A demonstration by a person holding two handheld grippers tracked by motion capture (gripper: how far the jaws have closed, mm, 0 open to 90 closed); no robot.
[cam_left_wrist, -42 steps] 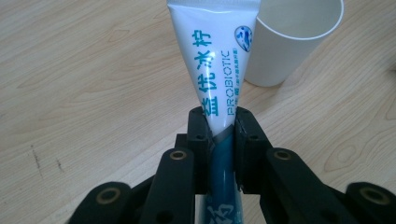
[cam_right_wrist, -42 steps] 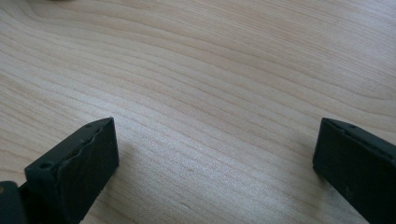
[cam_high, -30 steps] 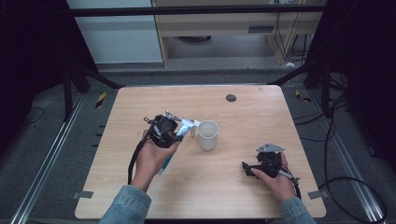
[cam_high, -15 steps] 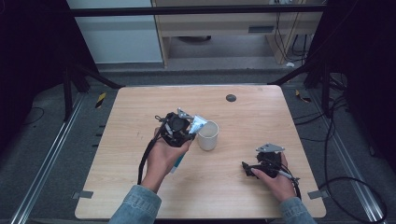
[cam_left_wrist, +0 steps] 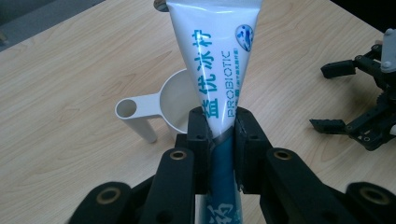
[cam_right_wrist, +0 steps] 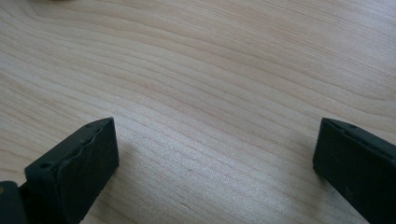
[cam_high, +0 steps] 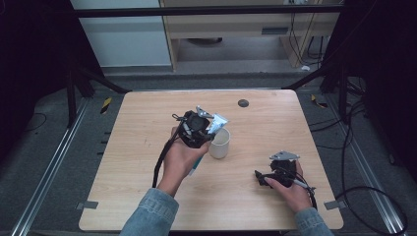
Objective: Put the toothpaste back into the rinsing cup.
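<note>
The left gripper [cam_left_wrist: 218, 135] is clamped on a white and teal tube [cam_left_wrist: 215, 60], gripping it where the white part meets the teal. In the high view the gripper [cam_high: 205, 132] sits near the middle of the wooden surface [cam_high: 137, 147], with the tube [cam_high: 217, 123] slanting toward 1 o'clock over a white cup [cam_high: 219, 143]. In the left gripper view the cup [cam_left_wrist: 170, 102] lies just behind the tube, handle toward 9 o'clock. The right gripper [cam_high: 259, 177] rests at 4 o'clock, jaws wide apart over bare wood.
</note>
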